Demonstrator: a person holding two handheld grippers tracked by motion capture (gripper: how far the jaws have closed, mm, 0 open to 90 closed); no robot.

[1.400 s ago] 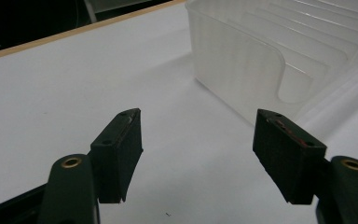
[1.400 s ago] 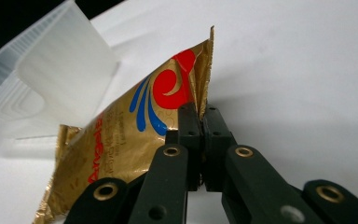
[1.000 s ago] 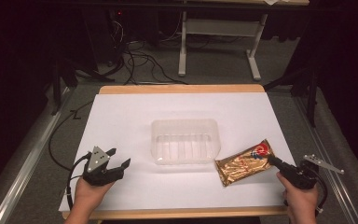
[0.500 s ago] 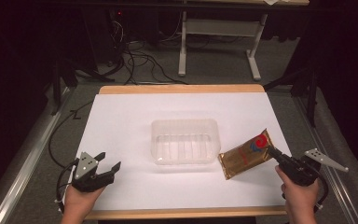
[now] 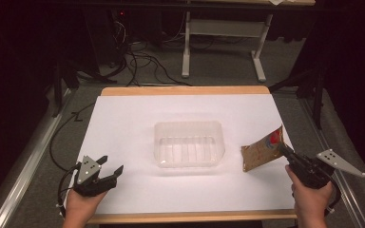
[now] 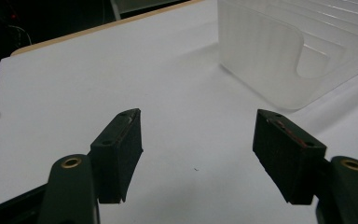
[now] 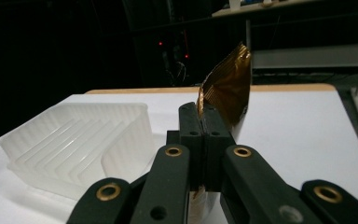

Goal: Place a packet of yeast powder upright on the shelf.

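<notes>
A gold snack packet with a red mark hangs above the table's right side, pinched at its near end by my right gripper. In the right gripper view the black jaws press together on the packet, which rises edge-on above them. A clear ribbed plastic tray stands in the middle of the white table, left of the packet; its wall shows beside the right gripper. My left gripper rests at the near left corner, open, with nothing between its pads. The tray's corner lies ahead of it.
The white tabletop has a wooden rim at the far edge. A black cable trails off the left side. Beyond the table stand a white desk frame and tangled floor cables.
My right gripper has lifted the packet off the table and tipped it up on edge. The left gripper has drifted slightly toward the near edge, still open.
</notes>
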